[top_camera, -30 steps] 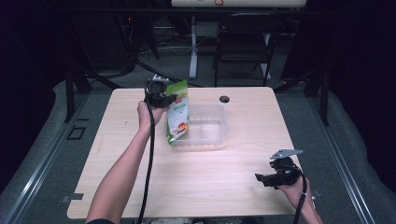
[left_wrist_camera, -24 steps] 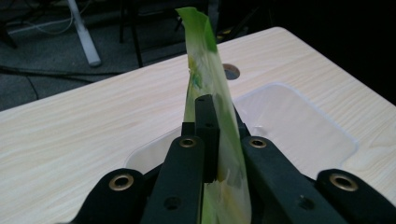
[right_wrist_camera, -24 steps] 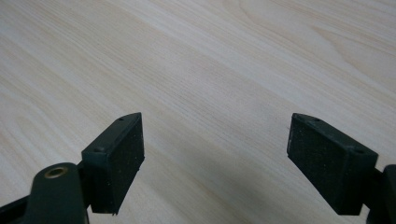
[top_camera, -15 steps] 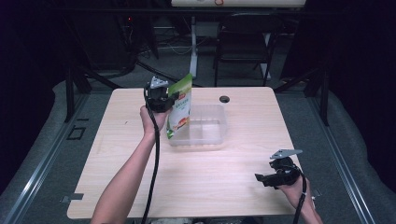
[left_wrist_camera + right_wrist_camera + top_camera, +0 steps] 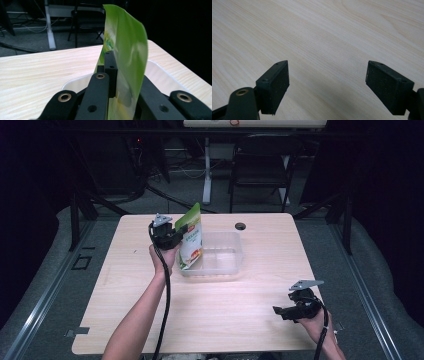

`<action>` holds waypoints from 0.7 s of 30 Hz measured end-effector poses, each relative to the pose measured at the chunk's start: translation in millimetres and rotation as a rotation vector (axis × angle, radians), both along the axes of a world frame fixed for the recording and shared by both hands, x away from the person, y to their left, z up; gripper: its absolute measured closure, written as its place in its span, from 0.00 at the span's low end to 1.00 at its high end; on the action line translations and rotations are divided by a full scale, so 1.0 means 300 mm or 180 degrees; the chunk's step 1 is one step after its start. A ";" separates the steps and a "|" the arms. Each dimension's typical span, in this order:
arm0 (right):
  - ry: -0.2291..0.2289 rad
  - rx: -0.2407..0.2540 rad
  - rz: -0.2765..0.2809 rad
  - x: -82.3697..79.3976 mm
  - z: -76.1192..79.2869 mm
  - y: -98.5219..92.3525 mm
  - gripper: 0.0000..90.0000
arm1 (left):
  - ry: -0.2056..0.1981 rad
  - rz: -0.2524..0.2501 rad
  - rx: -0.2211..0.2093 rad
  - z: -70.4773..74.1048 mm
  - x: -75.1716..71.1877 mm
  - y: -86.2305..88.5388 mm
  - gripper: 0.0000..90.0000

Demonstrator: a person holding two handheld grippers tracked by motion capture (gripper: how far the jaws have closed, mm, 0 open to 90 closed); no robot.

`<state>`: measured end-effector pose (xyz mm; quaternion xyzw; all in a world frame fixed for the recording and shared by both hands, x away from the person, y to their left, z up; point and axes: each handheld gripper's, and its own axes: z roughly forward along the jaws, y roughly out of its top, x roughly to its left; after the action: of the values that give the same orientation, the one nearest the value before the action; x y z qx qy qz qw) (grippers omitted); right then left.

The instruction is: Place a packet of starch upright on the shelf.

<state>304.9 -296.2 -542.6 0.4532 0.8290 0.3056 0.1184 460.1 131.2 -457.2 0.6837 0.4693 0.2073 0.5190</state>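
- A pale wooden table (image 5: 150, 285) stood in a dark room, with a black chair (image 5: 260, 167) and a white desk leg (image 5: 206, 167) behind its far edge and grey floor around it.
- The high view showed the left gripper (image 5: 176, 231) raised over the table's far middle, clenched on a green pouch (image 5: 191, 237) near its top edge; the pouch hung upright with its lower end inside the near-left corner of a clear plastic tub (image 5: 220, 260).
- The left gripper view added the close detail: the pouch (image 5: 127, 57) was pinched between the black jaws, its green top curling above them, and the tub (image 5: 162, 75) rim lay just beyond.
- The right gripper (image 5: 280, 310) sat low at the near right corner, well apart from the tub; the right gripper view showed its pads spread wide over bare wood (image 5: 324, 32), with nothing between them.
- A small black grommet (image 5: 240, 226) lay on the table beyond the tub.
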 end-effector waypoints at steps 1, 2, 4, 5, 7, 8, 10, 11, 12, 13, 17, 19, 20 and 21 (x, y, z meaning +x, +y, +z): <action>0.0008 0.0003 0.0011 0.000 0.000 -0.001 0.20 | 0.0003 0.0008 0.0028 0.001 -0.001 0.002 1.00; 0.0001 -0.0012 0.0004 0.000 0.000 0.000 0.20 | 0.0002 0.0006 0.0055 0.001 -0.002 0.003 1.00; 0.0011 -0.0001 0.0014 0.000 0.001 0.001 0.20 | 0.0008 0.0005 0.0103 0.001 -0.006 0.004 1.00; 0.0012 -0.0012 0.0017 0.000 0.001 0.001 0.20 | 0.0004 0.0020 0.0108 -0.002 -0.008 0.007 0.99; 0.0015 -0.0012 0.0019 0.000 0.001 0.002 0.20 | 0.0026 0.0021 0.0150 -0.005 -0.009 0.014 0.99; 0.0016 -0.0017 0.0018 0.000 0.001 0.001 0.20 | 0.0016 0.0026 0.0162 -0.008 -0.009 0.018 0.99; 0.0005 -0.0016 0.0002 0.000 0.001 0.000 0.20 | 0.0046 0.0078 0.0178 -0.013 -0.009 0.034 0.99; 0.0009 0.0003 0.0010 0.000 0.000 -0.001 0.20 | 0.0064 0.0089 0.0186 -0.014 -0.010 0.042 0.98; 0.0009 -0.0001 0.0009 0.000 0.000 -0.001 0.20 | 0.0061 0.0110 0.0196 -0.017 -0.010 0.046 0.98; 0.0010 -0.0001 0.0008 0.000 0.000 -0.001 0.21 | 0.0059 0.0140 0.0202 -0.021 -0.011 0.054 0.98; 0.0003 -0.0009 -0.0013 0.000 -0.001 0.000 0.20 | 0.0112 0.0170 0.0210 -0.032 -0.011 0.083 0.95; 0.0008 -0.0004 0.0000 0.000 0.000 -0.002 0.20 | 0.0124 0.0174 0.0219 -0.040 -0.013 0.093 0.94; 0.0003 -0.0008 -0.0015 0.000 0.000 -0.002 0.20 | 0.0128 0.0170 0.0217 -0.043 -0.014 0.095 0.93; 0.0005 -0.0004 -0.0019 0.000 0.000 -0.002 0.20 | 0.0135 0.0162 0.0225 -0.045 -0.016 0.099 0.93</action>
<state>304.8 -296.8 -542.6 0.4559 0.8279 0.3044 0.1190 455.4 161.0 -470.8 0.6937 0.4898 0.2223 0.4790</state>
